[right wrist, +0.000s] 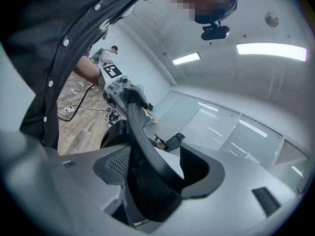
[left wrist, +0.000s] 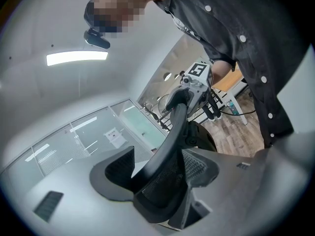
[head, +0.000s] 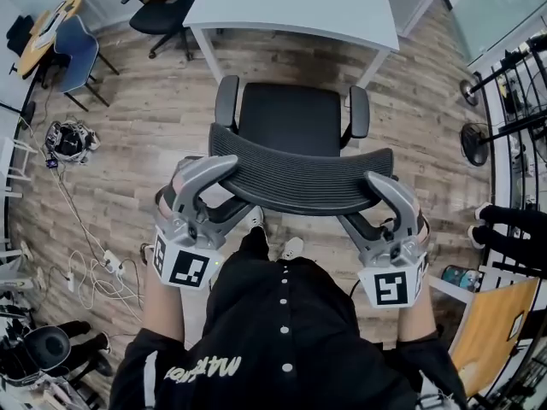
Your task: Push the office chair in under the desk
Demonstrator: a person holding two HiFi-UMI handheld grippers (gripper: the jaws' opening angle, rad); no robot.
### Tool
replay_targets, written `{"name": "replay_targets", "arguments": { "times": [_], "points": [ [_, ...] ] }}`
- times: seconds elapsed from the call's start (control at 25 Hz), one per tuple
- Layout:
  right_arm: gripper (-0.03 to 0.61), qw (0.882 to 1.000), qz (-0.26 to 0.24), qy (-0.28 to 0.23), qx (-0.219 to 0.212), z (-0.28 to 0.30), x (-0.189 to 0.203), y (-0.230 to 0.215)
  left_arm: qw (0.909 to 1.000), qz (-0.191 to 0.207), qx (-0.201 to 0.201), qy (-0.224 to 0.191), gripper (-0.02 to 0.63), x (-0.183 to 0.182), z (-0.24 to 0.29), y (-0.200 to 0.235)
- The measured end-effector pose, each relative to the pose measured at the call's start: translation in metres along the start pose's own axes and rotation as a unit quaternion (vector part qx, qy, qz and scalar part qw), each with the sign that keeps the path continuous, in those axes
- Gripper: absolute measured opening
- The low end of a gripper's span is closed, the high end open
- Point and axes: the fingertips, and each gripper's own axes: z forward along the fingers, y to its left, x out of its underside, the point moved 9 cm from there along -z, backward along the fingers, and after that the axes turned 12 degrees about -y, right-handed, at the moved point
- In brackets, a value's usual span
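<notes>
A black mesh office chair stands before the white desk (head: 291,2), its seat (head: 289,118) just short of the desk's front edge. The curved backrest (head: 299,173) faces me. My left gripper (head: 224,190) straddles the backrest's left end, my right gripper (head: 363,202) its right end. In the left gripper view the backrest rim (left wrist: 172,132) runs between the jaws of the left gripper (left wrist: 157,173), with a gap beside the outer pad. In the right gripper view the rim (right wrist: 142,136) likewise passes between the right gripper's (right wrist: 157,173) jaws, again clear of the outer pad.
A blue chair (head: 77,45) and a black chair (head: 167,7) stand at the far left. Cables (head: 94,263) trail on the wood floor to the left. Fans (head: 474,139) and an orange chair (head: 496,314) are at the right. The person's shoes (head: 291,248) sit behind the chair.
</notes>
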Motion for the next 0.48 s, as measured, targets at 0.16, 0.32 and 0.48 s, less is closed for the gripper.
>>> {"name": "replay_targets", "arguments": {
  "times": [0.16,0.32,0.48],
  "points": [
    [0.301,1.000,-0.002,0.005,0.007,0.008,0.002,-0.003,1.0000,0.000,0.004,-0.002,0.285,0.007,0.003,0.007],
    [0.302,1.000,-0.003,0.009,0.010,0.013,0.006,-0.006,1.0000,0.001,0.006,-0.004,0.285,0.014,0.008,0.012],
    [0.302,1.000,-0.007,0.006,0.014,0.022,0.013,-0.011,1.0000,0.002,0.005,-0.004,0.285,0.023,0.013,0.019]
  ]
}}
